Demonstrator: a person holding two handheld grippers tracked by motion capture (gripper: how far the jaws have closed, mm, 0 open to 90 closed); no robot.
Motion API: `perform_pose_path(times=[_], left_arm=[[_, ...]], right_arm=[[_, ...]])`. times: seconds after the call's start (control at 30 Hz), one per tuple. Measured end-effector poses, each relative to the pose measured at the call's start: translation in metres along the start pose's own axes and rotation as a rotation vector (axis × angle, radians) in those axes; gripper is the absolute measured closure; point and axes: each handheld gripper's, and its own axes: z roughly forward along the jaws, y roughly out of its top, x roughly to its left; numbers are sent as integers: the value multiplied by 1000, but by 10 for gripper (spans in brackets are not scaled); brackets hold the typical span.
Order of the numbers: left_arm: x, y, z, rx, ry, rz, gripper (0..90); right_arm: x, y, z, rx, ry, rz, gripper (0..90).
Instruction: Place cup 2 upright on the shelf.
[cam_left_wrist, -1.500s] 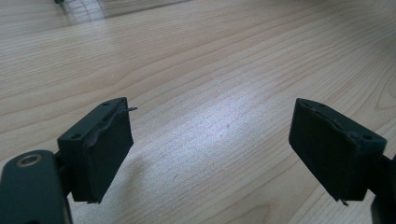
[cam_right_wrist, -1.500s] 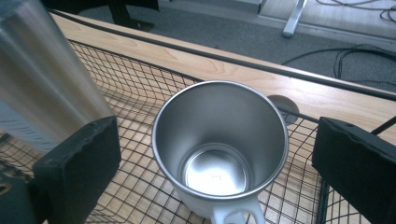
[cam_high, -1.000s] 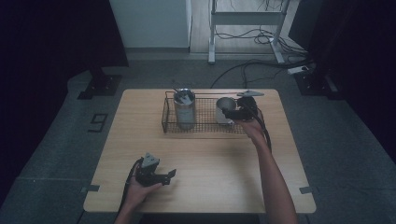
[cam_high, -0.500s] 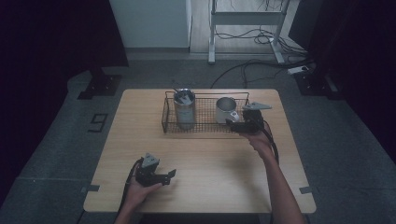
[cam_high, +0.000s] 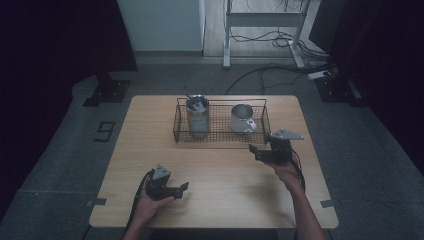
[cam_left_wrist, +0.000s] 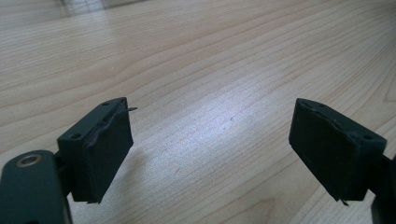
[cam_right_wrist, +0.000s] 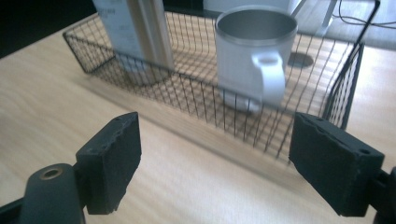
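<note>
Starting with the right tongs (cam_high: 254, 151), right of centre in the high view: they are apart with nothing between the pads, though the jaws have just been closing. They hang over bare bench (cam_high: 225, 200) just in front of the wire basket (cam_high: 220, 139). In the right gripper view the white mug (cam_right_wrist: 252, 56) stands upright inside the basket's right-hand end, handle toward the camera, well clear of both pads. The left tongs (cam_high: 184, 187), lower left of the frame, are likewise apart and empty, with plain wood under them in the left gripper view. A steel tumbler (cam_high: 197, 116) with something standing in it occupies the basket's left end, apart from the mug. Judgement: the loading of the mug appears complete, as it sits squarely on the mesh floor. No loose item is seen on the bench, so little seems to remain beyond clearing the hands.
</note>
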Motion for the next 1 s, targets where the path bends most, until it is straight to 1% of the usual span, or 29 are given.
perform_pose_path(times=[0.2,0.3,0.37,0.57,0.7,0.87,0.9,1.0], left_arm=[[0,0,1,8,7,4,134],[0,0,1,7,7,1,134],[0,-1,1,7,1,-5,135],[0,-2,3,15,6,-6,135],[0,-2,4,19,8,-1,135],[-1,-3,6,29,9,2,135],[-1,-3,6,31,9,3,135],[-2,-4,7,34,12,3,135]], right_arm=[[0,-31,-12,17,3,15,173],[0,-47,-18,21,-7,10,181],[0,-55,-22,24,-8,16,182],[-4,-69,-34,24,-19,22,186],[-7,-81,-38,40,-30,24,187],[-11,-95,-38,64,-36,42,191],[-13,-96,-37,77,-39,38,190],[-14,-96,-37,75,-42,41,194]])
